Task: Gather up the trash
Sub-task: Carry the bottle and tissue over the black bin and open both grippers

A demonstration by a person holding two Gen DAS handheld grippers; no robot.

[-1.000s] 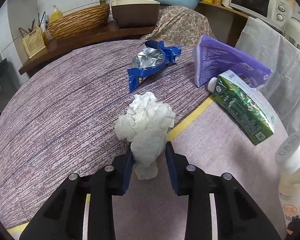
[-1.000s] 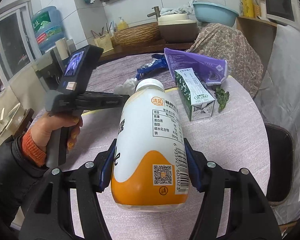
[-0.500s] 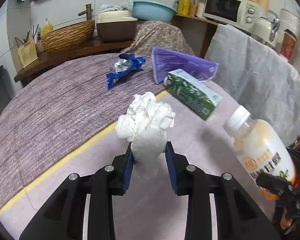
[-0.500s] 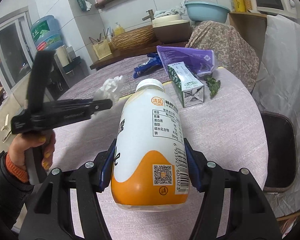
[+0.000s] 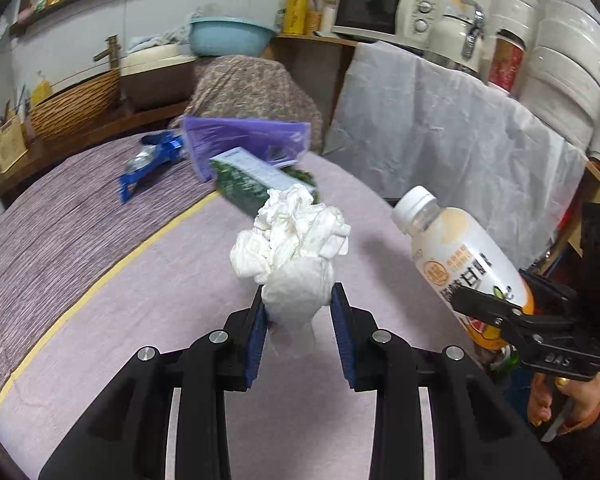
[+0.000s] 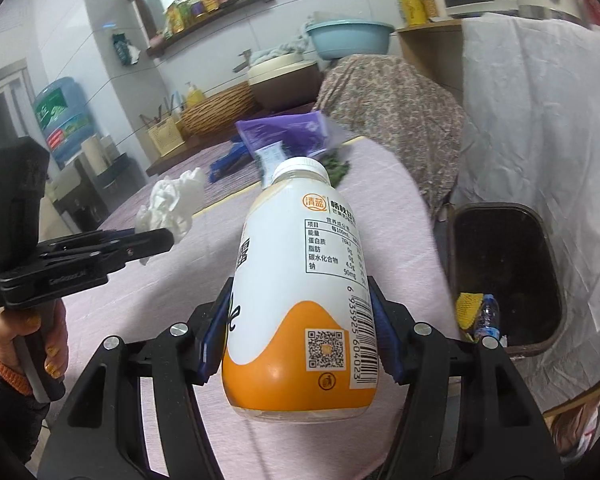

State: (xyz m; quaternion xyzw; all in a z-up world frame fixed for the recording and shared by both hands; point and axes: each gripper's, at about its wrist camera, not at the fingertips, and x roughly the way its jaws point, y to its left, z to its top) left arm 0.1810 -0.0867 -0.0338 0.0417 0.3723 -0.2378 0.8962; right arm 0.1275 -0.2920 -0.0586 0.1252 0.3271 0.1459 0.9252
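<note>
My left gripper (image 5: 298, 308) is shut on a crumpled white tissue (image 5: 292, 240) and holds it above the pink tablecloth; the tissue also shows in the right wrist view (image 6: 170, 204). My right gripper (image 6: 298, 322) is shut on a white and orange drink bottle (image 6: 300, 280), held above the table's right edge; the bottle shows at the right of the left wrist view (image 5: 460, 256). A dark trash bin (image 6: 504, 272) stands on the floor right of the table, with a yellow net and a small bottle inside. A green carton (image 5: 252, 184), a purple bag (image 5: 244, 140) and a blue wrapper (image 5: 152, 160) lie on the table.
A white plastic sheet (image 6: 540, 120) hangs behind the bin. A chair draped in patterned cloth (image 5: 252, 96) stands past the table. A counter with a wicker basket (image 5: 76, 108) and a basin (image 5: 228, 36) runs along the wall.
Both grippers have swung right toward the table's right edge, carrying the tissue and the bottle. The trash bin has come into the right wrist view.
</note>
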